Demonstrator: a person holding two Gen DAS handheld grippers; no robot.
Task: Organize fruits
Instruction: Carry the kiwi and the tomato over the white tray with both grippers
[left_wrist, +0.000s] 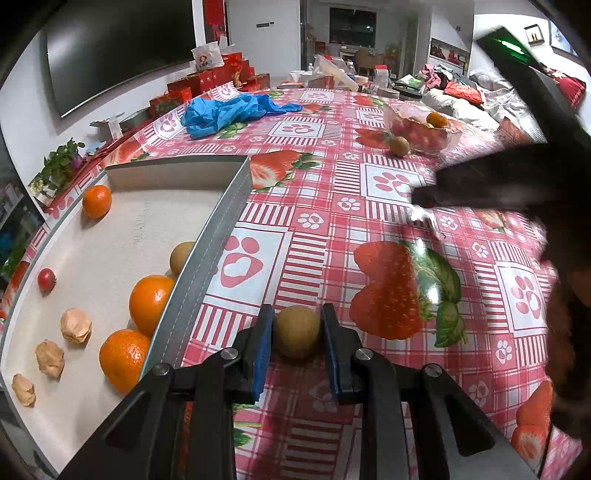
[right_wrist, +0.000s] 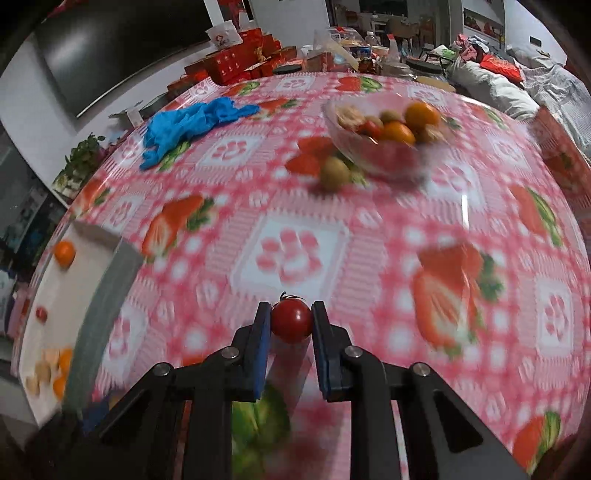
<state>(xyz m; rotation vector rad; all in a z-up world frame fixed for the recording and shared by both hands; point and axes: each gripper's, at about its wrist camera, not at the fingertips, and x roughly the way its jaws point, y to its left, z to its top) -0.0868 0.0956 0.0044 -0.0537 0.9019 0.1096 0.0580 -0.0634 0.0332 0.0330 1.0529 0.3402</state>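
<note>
Holding a small brownish-green fruit (left_wrist: 296, 331) between their blue pads, the left fingers (left_wrist: 297, 325) are nearly closed and pressed on it from both sides, just above the tabletop (left_wrist: 332, 229). The right fingers (right_wrist: 291, 321) are closed tight on a cherry tomato (right_wrist: 291, 320), which sits at their tips with its stem pointing away from the camera; that view is smeared, so the right hand looks to be in motion. The relation that matters is where the tray (left_wrist: 207, 254) lies: its grey wall runs just to the left of the left fingers, close beside them, while from the right fingers it sits far off to the left, well apart across the cloth. So the left hand is much the nearer to the drop. Inside the tray lie oranges (left_wrist: 149, 302), a tomato (left_wrist: 46, 279), pale walnut-like pieces (left_wrist: 75, 325) and another brownish fruit (left_wrist: 181, 256) against the wall. The glass bowl (right_wrist: 380, 162), with fruit in it, lies ahead and slightly right of the right fingers, a loose fruit (right_wrist: 334, 173) beside it. Both held fruits are roundish, with no long axis to mind; the likely need is a short carry leftward over the wall.
</note>
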